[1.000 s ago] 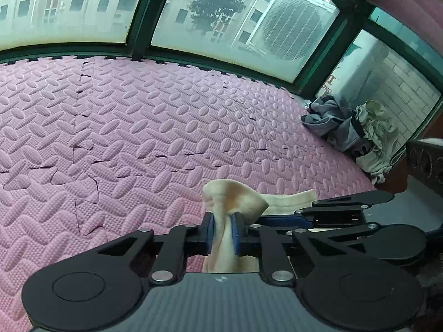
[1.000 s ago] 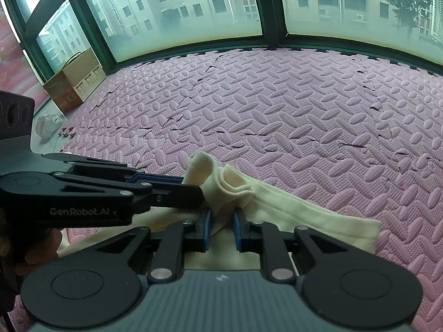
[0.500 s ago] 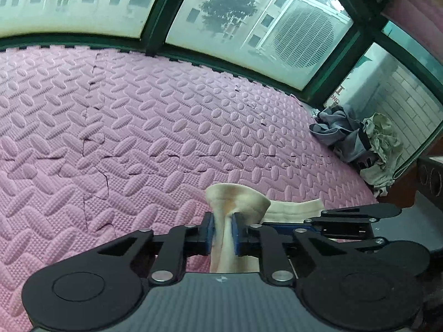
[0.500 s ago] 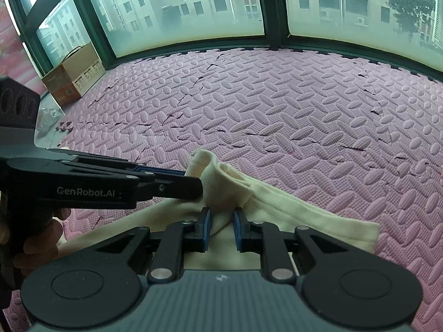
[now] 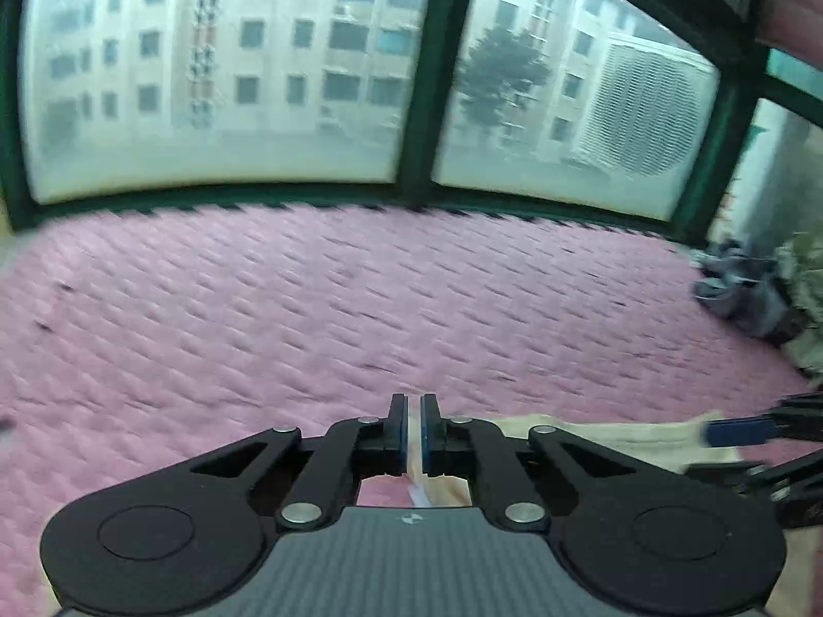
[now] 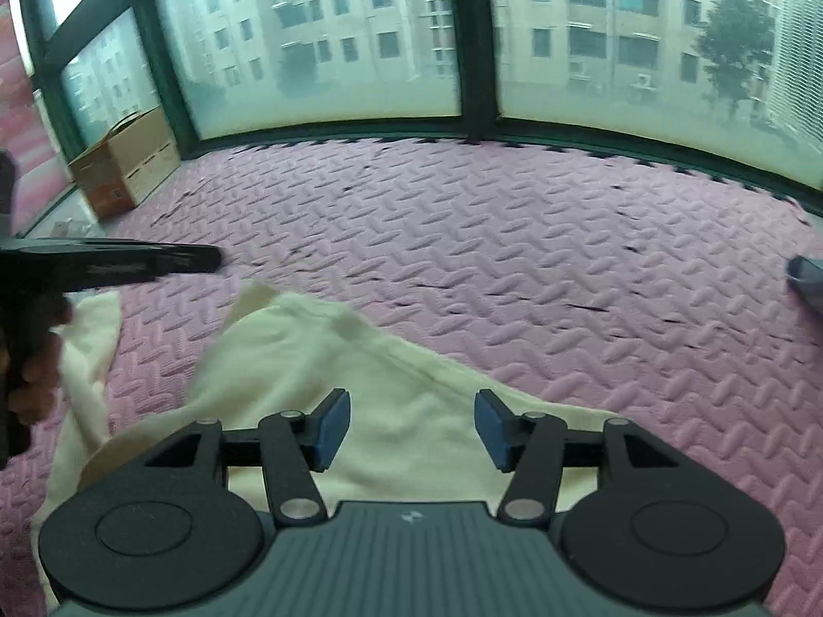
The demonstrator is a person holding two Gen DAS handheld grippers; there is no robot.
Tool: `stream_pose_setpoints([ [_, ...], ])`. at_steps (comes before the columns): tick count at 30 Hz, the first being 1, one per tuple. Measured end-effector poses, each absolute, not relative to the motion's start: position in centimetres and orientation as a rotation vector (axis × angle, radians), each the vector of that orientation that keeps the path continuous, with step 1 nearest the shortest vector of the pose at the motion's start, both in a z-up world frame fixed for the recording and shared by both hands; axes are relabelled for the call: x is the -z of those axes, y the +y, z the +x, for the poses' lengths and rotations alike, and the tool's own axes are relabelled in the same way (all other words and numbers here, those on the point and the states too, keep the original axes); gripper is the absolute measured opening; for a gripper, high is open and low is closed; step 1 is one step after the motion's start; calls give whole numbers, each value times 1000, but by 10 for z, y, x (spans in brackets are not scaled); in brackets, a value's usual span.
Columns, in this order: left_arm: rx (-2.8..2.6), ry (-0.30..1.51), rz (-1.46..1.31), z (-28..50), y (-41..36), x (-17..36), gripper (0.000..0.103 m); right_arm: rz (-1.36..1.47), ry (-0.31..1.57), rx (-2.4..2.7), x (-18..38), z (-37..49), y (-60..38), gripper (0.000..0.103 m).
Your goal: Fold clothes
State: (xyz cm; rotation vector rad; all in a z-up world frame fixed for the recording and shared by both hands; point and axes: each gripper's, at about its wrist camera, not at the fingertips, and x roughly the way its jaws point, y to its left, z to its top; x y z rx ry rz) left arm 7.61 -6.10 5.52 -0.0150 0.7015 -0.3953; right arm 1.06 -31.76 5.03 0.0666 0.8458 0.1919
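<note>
1. Left hand-held gripper (image 5: 414, 432): blue-padded fingers pressed nearly together, only a thin slit between them. Whether any cloth sits in that slit cannot be told; this view is motion-blurred. In the right wrist view the same tool (image 6: 206, 258) reaches in from the left edge, raised above the mat, with the person's hand (image 6: 31, 360) gripping its handle at the near left.

2. Right hand-held gripper (image 6: 412, 424): fingers spread wide, nothing between the pads, poised just above the garment. In the left wrist view its blue pad (image 5: 740, 429) shows at the right edge, beside the cloth.

3. Cream garment (image 6: 329, 380): lies on the floor mat at the near middle, rumpled, with a raised corner pointing far-left and a seam running diagonally toward the near right. A separate flap (image 6: 87, 360) drapes at the near left, next to the person's hand. In the left wrist view a strip of it (image 5: 607, 434) lies just beyond the gripper body, to the right.

4. Pink foam floor mat (image 6: 514, 257): interlocking tiles with a herringbone relief, reaching to the window wall.

5. Cardboard box (image 6: 126, 167): far left, against the window frame.

6. Heap of grey and pale clothes (image 5: 746, 293): far right on the mat, well apart from the cream garment.

7. Green-framed windows (image 5: 419, 77): along the far side.
</note>
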Motion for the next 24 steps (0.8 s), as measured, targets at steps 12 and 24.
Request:
stream_pose_setpoints([
  [12, 448, 819, -39, 80, -57, -39, 29, 175, 871, 10, -37, -8, -375, 54],
  [24, 428, 845, -29, 89, -73, -23, 10, 245, 857, 41, -29, -20, -401, 35],
])
